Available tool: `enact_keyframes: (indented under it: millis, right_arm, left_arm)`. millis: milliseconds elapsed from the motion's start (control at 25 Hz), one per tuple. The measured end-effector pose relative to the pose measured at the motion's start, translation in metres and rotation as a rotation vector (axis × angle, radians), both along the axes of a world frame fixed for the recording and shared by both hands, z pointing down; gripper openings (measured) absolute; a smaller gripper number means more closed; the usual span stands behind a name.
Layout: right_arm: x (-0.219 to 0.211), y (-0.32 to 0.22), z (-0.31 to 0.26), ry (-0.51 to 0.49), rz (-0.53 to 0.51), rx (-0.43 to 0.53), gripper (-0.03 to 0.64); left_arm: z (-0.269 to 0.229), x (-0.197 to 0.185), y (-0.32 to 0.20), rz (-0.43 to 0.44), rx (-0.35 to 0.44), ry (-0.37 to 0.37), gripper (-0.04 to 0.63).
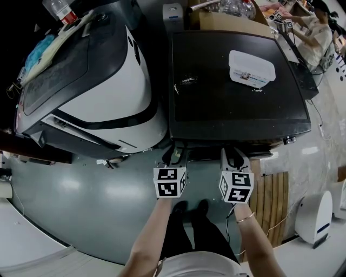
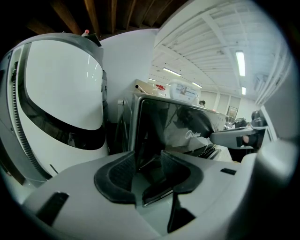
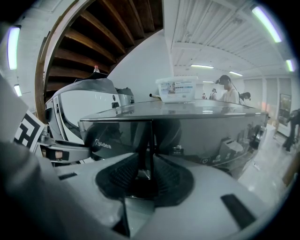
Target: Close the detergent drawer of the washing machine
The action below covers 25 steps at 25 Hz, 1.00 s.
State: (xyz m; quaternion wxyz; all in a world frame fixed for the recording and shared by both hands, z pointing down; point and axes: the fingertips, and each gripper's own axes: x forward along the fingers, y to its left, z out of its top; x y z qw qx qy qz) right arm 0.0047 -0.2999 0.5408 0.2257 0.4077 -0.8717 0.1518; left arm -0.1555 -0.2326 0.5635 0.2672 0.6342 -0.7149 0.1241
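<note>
Far left: large white-and-black machine, tilted, with a light-blue cloth and a clear bottle at its upper end. Left gripper, held in the person's left hand at the front left corner of the dark washing machine: jaws wide apart, pads clamping nothing, and the machine's upright corner edge shows in the gap beyond them. Detergent drawer: left section of the washing machine's glossy front, carrying the brand name, and lying between the two grippers. In the right gripper view its face reads level with the panel beside it, divided from that panel by a thin vertical seam; whether it is fully home cannot be told. Right gripper, in the person's right hand at the same front edge: jaws a narrow gap apart and lined up with that seam, with nothing seen gripped between the pads. On the washing machine's flat top, toward the right rear: a white plastic tub with a printed label. Floor, right of the machine: a wooden slatted mat, then a small white appliance. Top right: another person at a bench, well apart from the machine.
</note>
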Motion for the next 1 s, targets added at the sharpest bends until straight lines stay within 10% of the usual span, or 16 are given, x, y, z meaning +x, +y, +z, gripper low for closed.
enact_keyframes:
  millis: [1000]
  right_arm:
    - [0.016,0.044,-0.074,-0.126,-0.046,0.084,0.079]
  left_arm:
    - [-0.063,0.011,0.037,0.003,0.086,-0.030,0.071]
